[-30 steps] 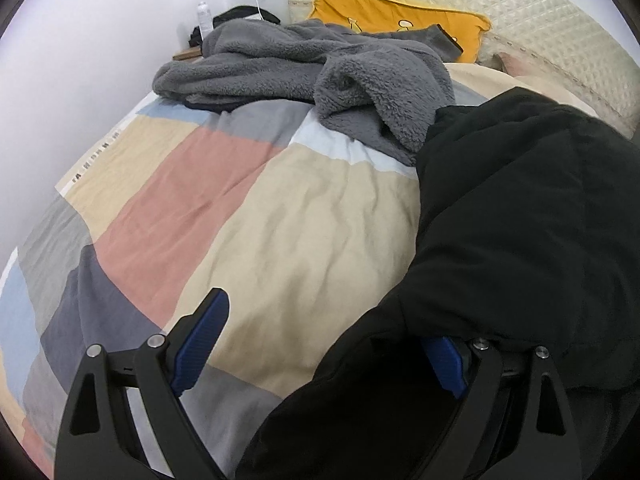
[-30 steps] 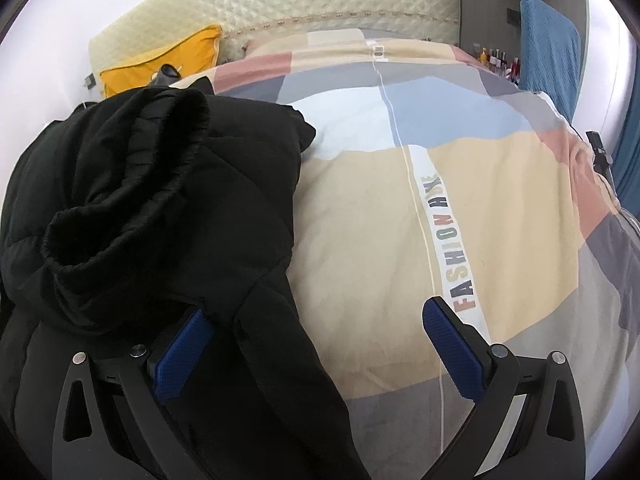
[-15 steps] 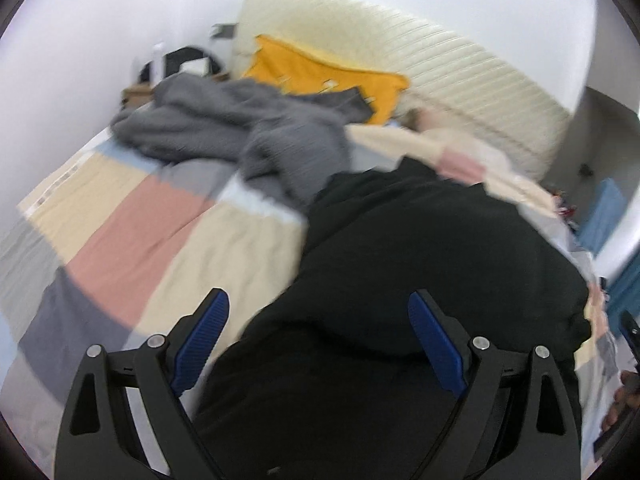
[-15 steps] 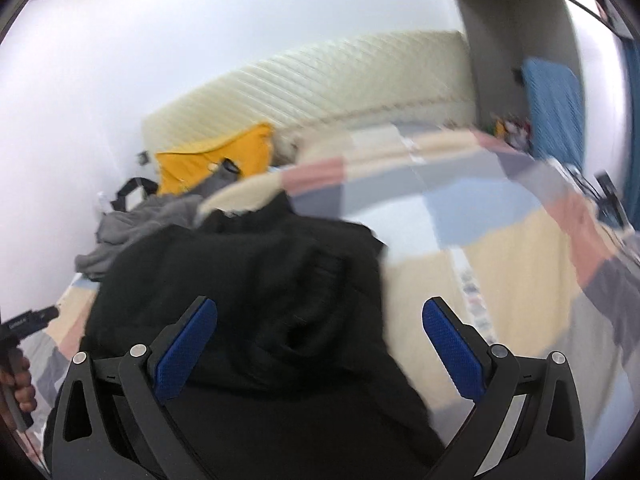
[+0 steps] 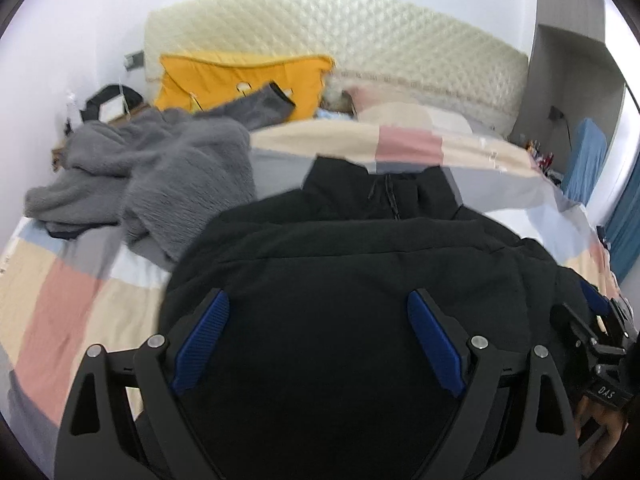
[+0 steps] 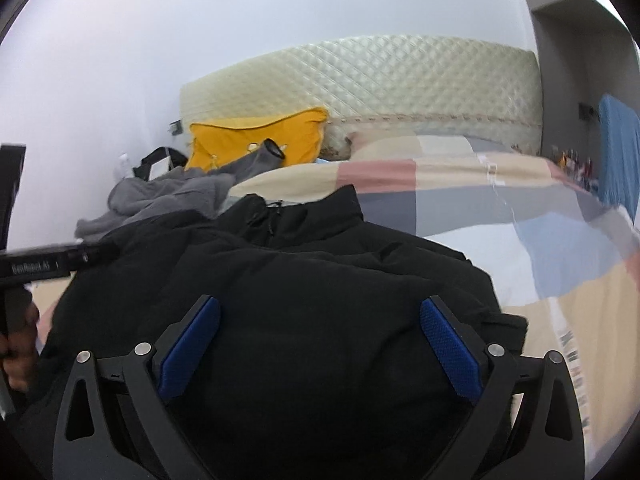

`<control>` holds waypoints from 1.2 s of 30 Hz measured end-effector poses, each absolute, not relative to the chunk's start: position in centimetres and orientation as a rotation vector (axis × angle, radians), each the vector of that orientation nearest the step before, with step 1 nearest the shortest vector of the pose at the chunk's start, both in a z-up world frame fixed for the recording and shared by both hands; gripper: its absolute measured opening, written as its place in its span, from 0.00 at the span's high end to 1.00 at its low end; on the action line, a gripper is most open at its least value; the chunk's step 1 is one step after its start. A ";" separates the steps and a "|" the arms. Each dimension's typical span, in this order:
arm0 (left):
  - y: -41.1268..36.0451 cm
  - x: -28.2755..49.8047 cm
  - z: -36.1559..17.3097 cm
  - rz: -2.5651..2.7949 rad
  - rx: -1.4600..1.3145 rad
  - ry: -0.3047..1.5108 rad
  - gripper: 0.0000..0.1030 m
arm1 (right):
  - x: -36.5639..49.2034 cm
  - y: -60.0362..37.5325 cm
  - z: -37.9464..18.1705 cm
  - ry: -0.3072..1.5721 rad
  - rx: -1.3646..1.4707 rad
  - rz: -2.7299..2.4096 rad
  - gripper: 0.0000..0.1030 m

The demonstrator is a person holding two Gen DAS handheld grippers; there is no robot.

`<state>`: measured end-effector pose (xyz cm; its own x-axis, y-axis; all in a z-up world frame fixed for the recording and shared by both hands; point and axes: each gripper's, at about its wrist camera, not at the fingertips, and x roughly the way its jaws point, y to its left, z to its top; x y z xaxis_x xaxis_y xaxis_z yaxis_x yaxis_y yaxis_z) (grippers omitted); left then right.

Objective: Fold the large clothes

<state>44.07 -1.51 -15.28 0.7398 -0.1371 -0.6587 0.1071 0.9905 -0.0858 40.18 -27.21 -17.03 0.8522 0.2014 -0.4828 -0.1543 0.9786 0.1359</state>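
- A black padded jacket with a zipped stand-up collar (image 5: 360,264) lies folded into a compact bundle on a bed with a patchwork duvet cover in beige, pink, grey and pale blue (image 5: 72,300), roughly at the bed's middle.
- The left gripper (image 5: 318,340) hangs above the jacket, its blue pads spread wide with nothing between them.
- The right gripper (image 6: 318,346) hangs above the jacket too, jaws wide and empty; neither tool touches the cloth.
- Step in hand, as a judgement: the black jacket looks finished, its collar on the headboard side, and both tools are clear of it.
- The next move likely calls for reaching to the jacket's far left for the crumpled grey fleece garment (image 5: 160,176), then finding an edge to spread it flat.
- Count: two garments, one folded and one not; two grippers; one mustard-yellow pillow (image 5: 240,80) beyond the jacket, against a cream quilted headboard (image 5: 360,36).
- A blue cloth (image 5: 586,156) hangs far right of the jacket.
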 end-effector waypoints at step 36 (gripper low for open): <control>-0.2 38.7 -8.6 -0.095 0.056 0.613 0.11 | 33.6 -29.8 -12.8 0.587 0.068 0.231 0.02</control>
<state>38.68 -0.22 -8.63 0.8138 -0.0726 -0.5766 0.1056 0.9941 0.0239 33.64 -29.81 -12.79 0.8072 0.2355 -0.5412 -0.1969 0.9719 0.1293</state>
